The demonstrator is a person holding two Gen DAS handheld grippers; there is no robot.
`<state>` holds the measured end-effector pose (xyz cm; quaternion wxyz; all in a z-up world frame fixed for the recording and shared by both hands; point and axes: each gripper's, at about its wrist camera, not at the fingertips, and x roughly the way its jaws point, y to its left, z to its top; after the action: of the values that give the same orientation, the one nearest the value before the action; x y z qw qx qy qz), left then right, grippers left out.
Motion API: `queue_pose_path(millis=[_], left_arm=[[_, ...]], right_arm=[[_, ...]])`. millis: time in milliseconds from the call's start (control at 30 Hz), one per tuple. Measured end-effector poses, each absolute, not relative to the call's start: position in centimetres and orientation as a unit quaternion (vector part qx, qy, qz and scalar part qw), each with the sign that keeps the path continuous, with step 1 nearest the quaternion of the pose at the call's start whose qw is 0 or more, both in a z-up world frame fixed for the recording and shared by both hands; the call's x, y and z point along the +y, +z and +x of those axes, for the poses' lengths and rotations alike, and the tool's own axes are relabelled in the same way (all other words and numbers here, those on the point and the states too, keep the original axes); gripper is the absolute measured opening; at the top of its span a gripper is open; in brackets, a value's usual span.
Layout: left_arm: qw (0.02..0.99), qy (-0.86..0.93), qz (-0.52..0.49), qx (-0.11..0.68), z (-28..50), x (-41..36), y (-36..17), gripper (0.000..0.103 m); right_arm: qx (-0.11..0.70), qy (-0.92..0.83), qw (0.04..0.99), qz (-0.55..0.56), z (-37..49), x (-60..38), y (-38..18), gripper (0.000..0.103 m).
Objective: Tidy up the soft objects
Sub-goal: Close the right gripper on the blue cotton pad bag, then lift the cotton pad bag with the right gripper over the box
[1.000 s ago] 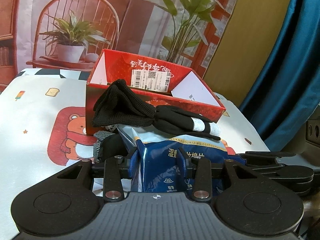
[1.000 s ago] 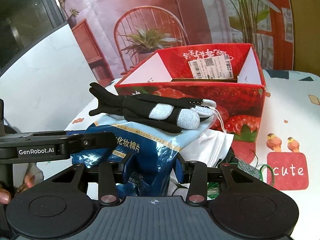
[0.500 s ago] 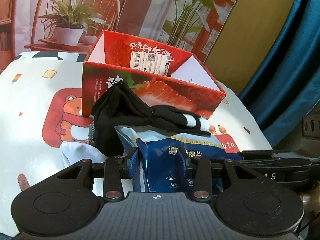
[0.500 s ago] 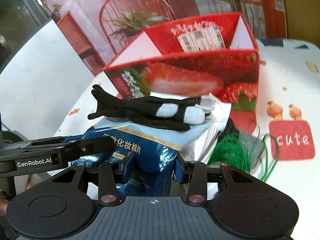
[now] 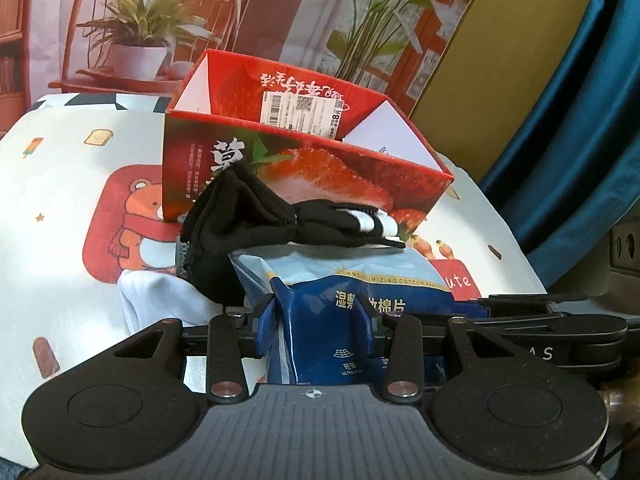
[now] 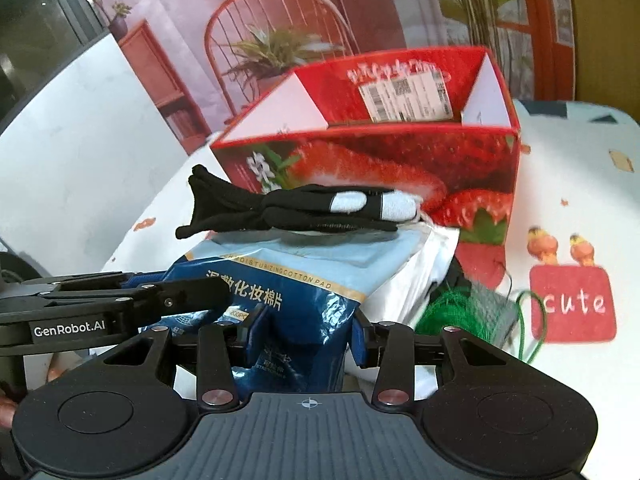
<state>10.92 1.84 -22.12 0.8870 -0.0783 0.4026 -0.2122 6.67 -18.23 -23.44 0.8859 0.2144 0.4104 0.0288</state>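
A blue cotton-pad bag (image 5: 360,292) is held from both sides. My left gripper (image 5: 320,328) is shut on its near end. My right gripper (image 6: 304,332) is shut on the same bag (image 6: 280,280). A black glove with grey fingertips (image 5: 320,224) lies loose across the top of the bag, and the right wrist view shows the glove (image 6: 304,208) too. Just behind stands an open red strawberry box (image 5: 304,168), whose inside (image 6: 400,120) looks bare as far as I can see.
Under the bag lie a white cloth (image 5: 160,300), a dark fabric piece (image 5: 208,268), a white pouch (image 6: 412,272) and green netting with cord (image 6: 452,308). A patterned white tablecloth (image 5: 60,200) covers the table. A blue curtain (image 5: 580,140) hangs at the right.
Both views have tipped slightly. The glove, which overlapped the box's rim, now sits lower against its front wall. Both grips on the bag are unchanged.
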Motion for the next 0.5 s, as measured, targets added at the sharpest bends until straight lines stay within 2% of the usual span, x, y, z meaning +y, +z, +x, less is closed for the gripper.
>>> queue_pose_path(millis=[267,500], left_arm=[[0.891,-0.213,-0.081,0.394,9.4,1.9,-21.2,0.042],[0.915,-0.218,-0.077,0.332,7.1,2.1,-17.9,0.043]], right_arm=[[0.402,0.028,0.89,0.213,5.4,-17.7,-22.5,0.039],[0.353,0.037,0.918,0.177,3.6,-16.7,-18.6,0.039]])
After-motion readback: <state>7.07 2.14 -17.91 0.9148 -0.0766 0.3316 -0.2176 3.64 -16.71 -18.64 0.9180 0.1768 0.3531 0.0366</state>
